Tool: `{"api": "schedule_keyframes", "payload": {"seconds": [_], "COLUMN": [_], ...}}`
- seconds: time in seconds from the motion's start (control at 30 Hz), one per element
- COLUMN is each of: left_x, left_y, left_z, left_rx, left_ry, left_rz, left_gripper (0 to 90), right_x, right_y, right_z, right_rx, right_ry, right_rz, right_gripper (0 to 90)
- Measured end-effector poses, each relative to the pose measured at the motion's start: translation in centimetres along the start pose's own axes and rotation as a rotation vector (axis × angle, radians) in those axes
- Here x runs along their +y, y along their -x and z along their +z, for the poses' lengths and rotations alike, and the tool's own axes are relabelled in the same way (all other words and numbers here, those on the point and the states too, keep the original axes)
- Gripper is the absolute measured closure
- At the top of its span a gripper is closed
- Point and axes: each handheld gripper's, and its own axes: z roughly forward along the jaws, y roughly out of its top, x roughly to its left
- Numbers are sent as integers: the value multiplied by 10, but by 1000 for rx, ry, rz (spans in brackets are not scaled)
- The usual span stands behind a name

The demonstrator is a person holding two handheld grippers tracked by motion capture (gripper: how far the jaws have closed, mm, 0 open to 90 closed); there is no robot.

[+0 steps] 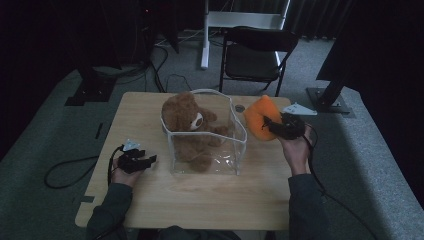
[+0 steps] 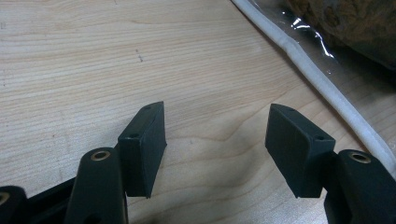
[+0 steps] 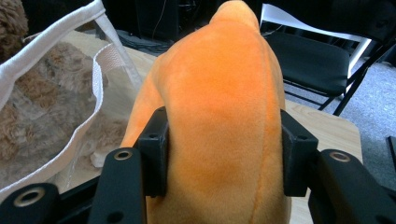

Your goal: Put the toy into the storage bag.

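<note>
Now gripping the orange plush (image 1: 260, 119) in the right tool (image 1: 272, 127), just right of the clear bag (image 1: 239, 150) – probably bound for inside, beside the bear (image 1: 187, 120).
Best lifted clear of the white rim before lowering. Right gripper view: jaws sunk into both flanks. Left gripper view: left tool (image 2: 215, 149) wide, empty, low over bare tabletop (image 2: 93, 60) – free to steady the bag.

Matt pale wood table (image 1: 200, 195), glossy clear plastic bag (image 1: 227, 160) with white cloth trim, fuzzy brown teddy bear (image 1: 182, 117), smooth orange plush toy (image 3: 219, 116)
</note>
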Motion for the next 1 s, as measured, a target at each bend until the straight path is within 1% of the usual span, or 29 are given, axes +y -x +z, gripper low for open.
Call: {"api": "schedule_keyframes", "payload": {"seconds": [0.83,1.0], "left_x": [0,0], "left_y": [0,0], "left_z": [0,0], "left_rx": [1,1], "left_ry": [1,0], "left_rz": [-1,0], "left_gripper": [387,387], "right_x": [12,18], "right_y": [1,1], "right_z": [-8,-12], "right_rx": [-18,-22], "right_ry": [28,41], "right_rz": [-16,-21], "right_gripper": [478,478]}}
